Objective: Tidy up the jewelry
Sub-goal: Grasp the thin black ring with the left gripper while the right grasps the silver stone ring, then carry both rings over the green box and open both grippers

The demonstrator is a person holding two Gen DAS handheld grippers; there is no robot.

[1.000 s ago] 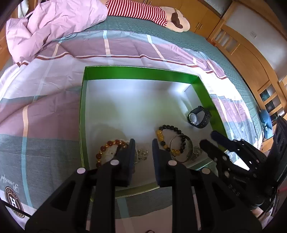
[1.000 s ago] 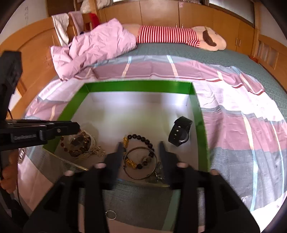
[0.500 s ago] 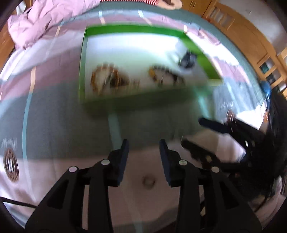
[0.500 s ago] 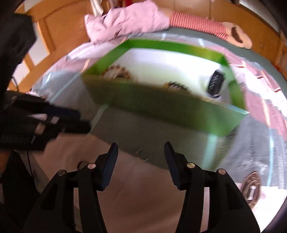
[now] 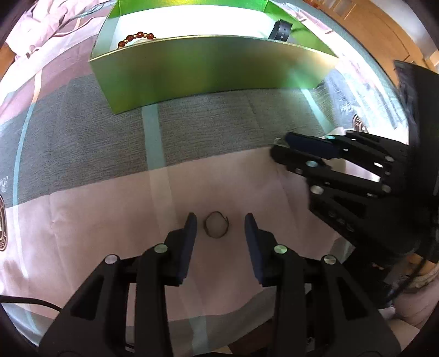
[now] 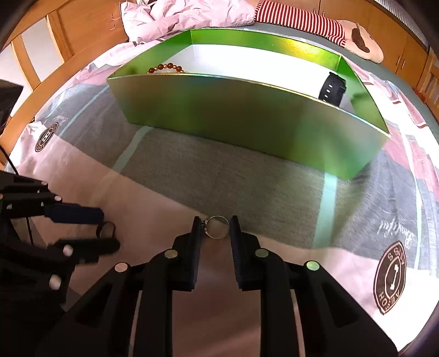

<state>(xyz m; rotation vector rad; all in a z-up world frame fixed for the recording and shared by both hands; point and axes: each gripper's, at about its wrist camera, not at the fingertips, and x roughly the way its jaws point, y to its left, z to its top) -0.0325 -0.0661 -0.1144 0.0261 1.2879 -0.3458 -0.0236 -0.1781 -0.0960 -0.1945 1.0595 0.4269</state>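
Observation:
A green box (image 5: 208,71) (image 6: 247,115) stands on the bed and holds an amber bead bracelet (image 5: 135,38) (image 6: 166,68) and a black watch (image 5: 282,28) (image 6: 332,88). My left gripper (image 5: 219,225) is open, low over the pink sheet, with a dark thin ring (image 5: 216,228) lying between its fingers. My right gripper (image 6: 216,226) has its fingers closed against a silver ring (image 6: 217,226) on the sheet. The right gripper also shows in the left wrist view (image 5: 279,149). The left gripper shows in the right wrist view (image 6: 107,233) around the dark ring (image 6: 107,230).
The bedspread has grey (image 6: 219,178) and pink bands with round brown logos (image 6: 391,277). A crumpled pink quilt (image 6: 186,13) and a striped plush toy (image 6: 315,22) lie behind the box. Wooden cabinets (image 6: 68,30) stand beyond the bed.
Both grippers pulled back out of the box and dropped to the sheet in front of it. The right fingers have closed onto the silver ring; the left fingers now straddle the dark ring.

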